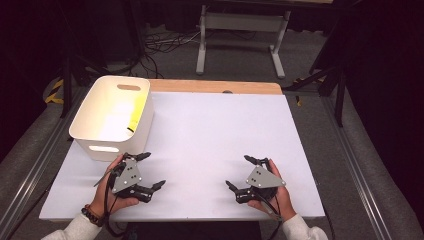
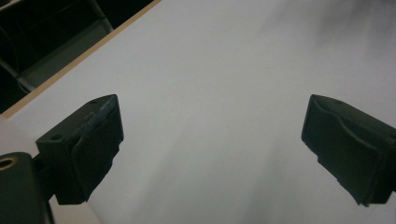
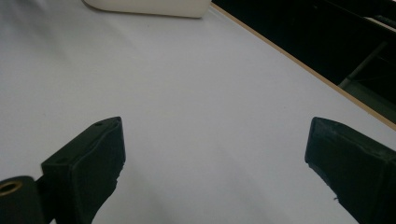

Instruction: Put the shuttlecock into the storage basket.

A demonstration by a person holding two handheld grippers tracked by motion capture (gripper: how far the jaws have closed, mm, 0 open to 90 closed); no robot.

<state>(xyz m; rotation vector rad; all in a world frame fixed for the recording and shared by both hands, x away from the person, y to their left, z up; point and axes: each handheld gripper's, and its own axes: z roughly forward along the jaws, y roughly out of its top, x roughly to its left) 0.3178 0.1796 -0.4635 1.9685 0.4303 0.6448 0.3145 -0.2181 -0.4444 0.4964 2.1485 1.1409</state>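
Note:
A person's hands hold two black grippers over a white table point(image 1: 210, 135). My left gripper point(image 1: 154, 170) rests near the front left, jaws spread wide and pointing right, nothing between them. In the left gripper view my left gripper point(image 2: 212, 149) frames bare white tabletop. My right gripper point(image 1: 237, 172) sits near the front right, jaws wide apart and pointing left, holding nothing. In the right gripper view my right gripper point(image 3: 215, 163) looks across the bare table toward a white bin point(image 3: 149, 7). The two grippers face each other with a wide gap between them.
The white plastic bin point(image 1: 112, 117) with handle slots stands at the table's back left, close behind my left hand; something yellow point(image 1: 136, 112) lies inside against its right wall. A wooden strip point(image 1: 215, 86) edges the far side. A desk frame point(image 1: 240, 30) and cables lie on the floor beyond.

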